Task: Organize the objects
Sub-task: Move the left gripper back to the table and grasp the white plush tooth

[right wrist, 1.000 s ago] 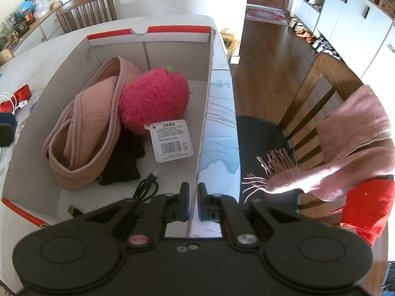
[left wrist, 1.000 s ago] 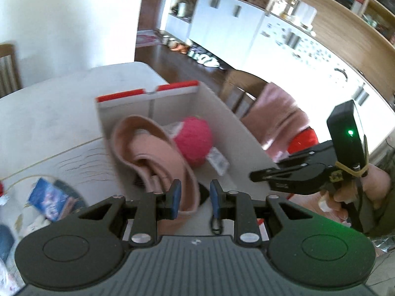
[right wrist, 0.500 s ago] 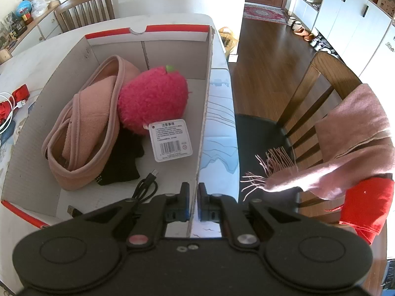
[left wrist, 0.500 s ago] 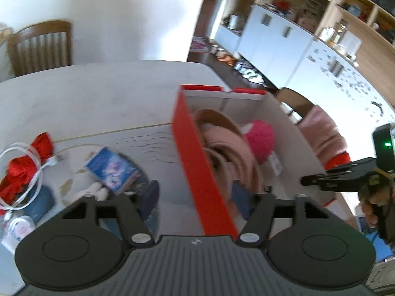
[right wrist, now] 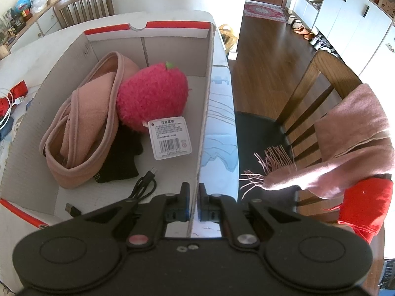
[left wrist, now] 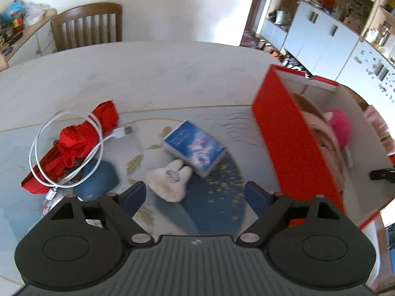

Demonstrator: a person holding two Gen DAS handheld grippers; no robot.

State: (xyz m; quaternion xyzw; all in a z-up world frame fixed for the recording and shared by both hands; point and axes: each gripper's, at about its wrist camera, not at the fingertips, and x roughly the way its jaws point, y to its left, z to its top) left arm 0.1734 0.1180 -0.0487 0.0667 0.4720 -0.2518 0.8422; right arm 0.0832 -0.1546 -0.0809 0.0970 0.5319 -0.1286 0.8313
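On the tabletop [left wrist: 153, 74], at the far left, a red cloth bundle [left wrist: 71, 145] is seen with a white cable [left wrist: 39, 153] looped over it, and a dark blue pouch [left wrist: 98, 177] lies just beside both. Further right, a cream plush [left wrist: 170, 180] is found just ahead of the left claw [left wrist: 195, 194], touching the corner of a blue book [left wrist: 195, 145]. The left claw is held wide apart, its jaws having just been opening, and nothing is gripped between them. To the right of the book stands the box [left wrist: 291, 138], red outside and white inside. Inside it, from left to right, a pink band [right wrist: 84, 123], a black cloth [right wrist: 121, 157] partly under the band, a pink plush [right wrist: 153, 98] with a paper tag [right wrist: 170, 138], and, at the near edge, a black cable [right wrist: 145, 185] are seen. The right claw [right wrist: 193, 202] is clamped together on the box's right wall, one finger inside and one outside. Past the tabletop's edge, a wooden chair [right wrist: 311, 91] is draped with a pink scarf [right wrist: 350, 143], and a red cloth [right wrist: 365, 207] hangs below it.
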